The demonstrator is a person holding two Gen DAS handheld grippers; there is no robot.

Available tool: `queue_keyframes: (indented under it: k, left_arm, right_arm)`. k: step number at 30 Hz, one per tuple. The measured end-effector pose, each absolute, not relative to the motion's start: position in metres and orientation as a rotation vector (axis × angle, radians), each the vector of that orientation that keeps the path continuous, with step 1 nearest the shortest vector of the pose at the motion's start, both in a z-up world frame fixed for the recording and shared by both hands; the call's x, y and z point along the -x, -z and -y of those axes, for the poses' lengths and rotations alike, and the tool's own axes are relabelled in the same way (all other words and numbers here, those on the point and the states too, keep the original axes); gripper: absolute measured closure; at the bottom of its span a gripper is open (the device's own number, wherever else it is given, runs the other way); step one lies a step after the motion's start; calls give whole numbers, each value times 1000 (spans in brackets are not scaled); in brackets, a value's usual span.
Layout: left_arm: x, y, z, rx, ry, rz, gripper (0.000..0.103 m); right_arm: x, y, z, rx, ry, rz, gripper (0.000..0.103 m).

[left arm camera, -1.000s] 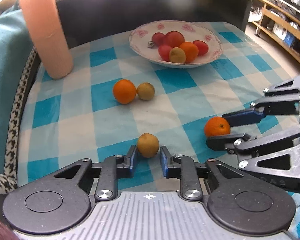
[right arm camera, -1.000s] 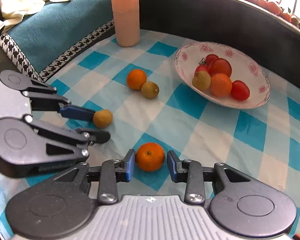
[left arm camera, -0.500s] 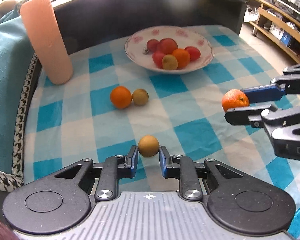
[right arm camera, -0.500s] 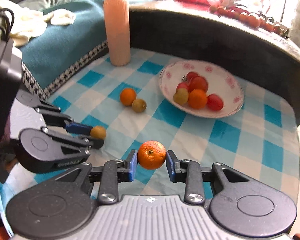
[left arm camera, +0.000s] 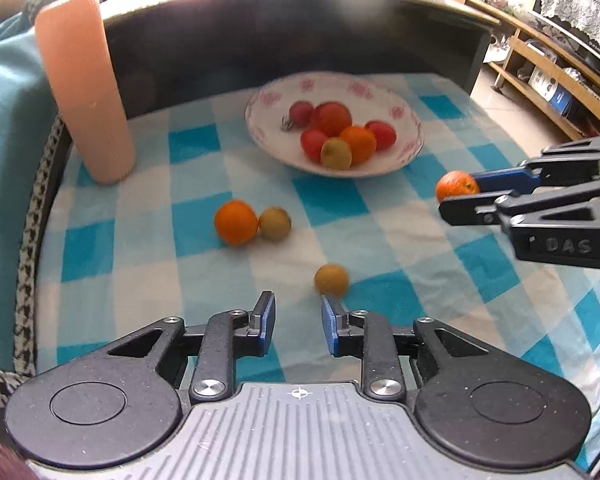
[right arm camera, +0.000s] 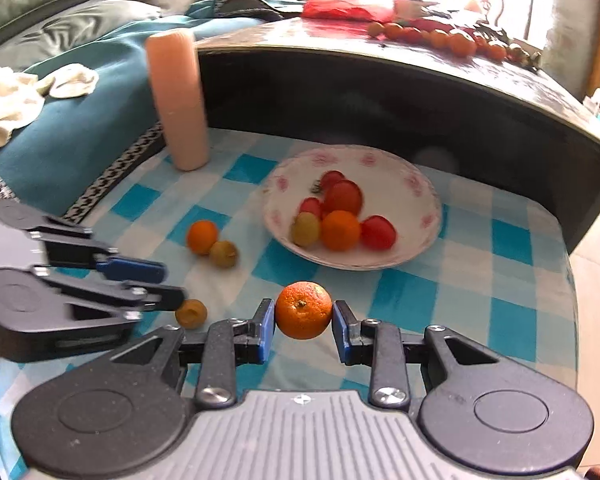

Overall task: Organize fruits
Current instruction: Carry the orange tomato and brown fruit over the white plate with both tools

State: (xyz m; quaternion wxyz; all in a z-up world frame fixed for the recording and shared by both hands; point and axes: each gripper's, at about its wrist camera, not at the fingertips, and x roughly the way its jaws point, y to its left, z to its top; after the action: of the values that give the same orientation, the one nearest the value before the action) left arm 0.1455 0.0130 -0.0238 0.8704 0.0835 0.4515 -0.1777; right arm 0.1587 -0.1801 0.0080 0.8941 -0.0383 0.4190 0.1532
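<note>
My right gripper [right arm camera: 304, 313] is shut on a tangerine [right arm camera: 303, 308] and holds it above the checked cloth, short of the white flowered bowl [right arm camera: 380, 160]. The same tangerine [left arm camera: 456, 185] shows in the left wrist view between the right gripper's fingers [left arm camera: 500, 178]. My left gripper [left arm camera: 298, 308] is opening and has nothing between its pads. A small yellow-brown fruit [left arm camera: 331, 279] lies on the cloth just ahead of its right fingertip. In the right wrist view that fruit [right arm camera: 191, 313] sits below the left gripper [right arm camera: 174, 285].
The bowl [left arm camera: 380, 88] holds several red, orange and green fruits. An orange [left arm camera: 236, 222] and a greenish fruit [left arm camera: 275, 223] touch each other mid-cloth. A tall pink cylinder [left arm camera: 85, 88] stands at the back left. A dark curved wall rises behind the bowl. A teal blanket lies left.
The left gripper let go of the small yellow-brown fruit, which now lies off to the right of its jaws. The right gripper lifted the tangerine off the cloth.
</note>
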Motion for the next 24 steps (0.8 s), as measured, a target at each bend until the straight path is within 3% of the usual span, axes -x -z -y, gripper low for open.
queue_keyframes:
  k: [5,7,10,24]
  left_arm:
    - [-148,30,5,-170,411,-942,67]
    - [-149,32,14,-193,424,-941,58]
    - [-147,42,25,-205,451,-960,55]
    - [-147,49,39,-246,446,-960,66]
  right_arm:
    - [-158,-6,178,83,-323,-877,57]
    - [-155,-8,175,89,-332,-870,57]
    - [-153,-9,176,97,-333,-865,57]
    - [-156,-4,185,105,-318,-882,57]
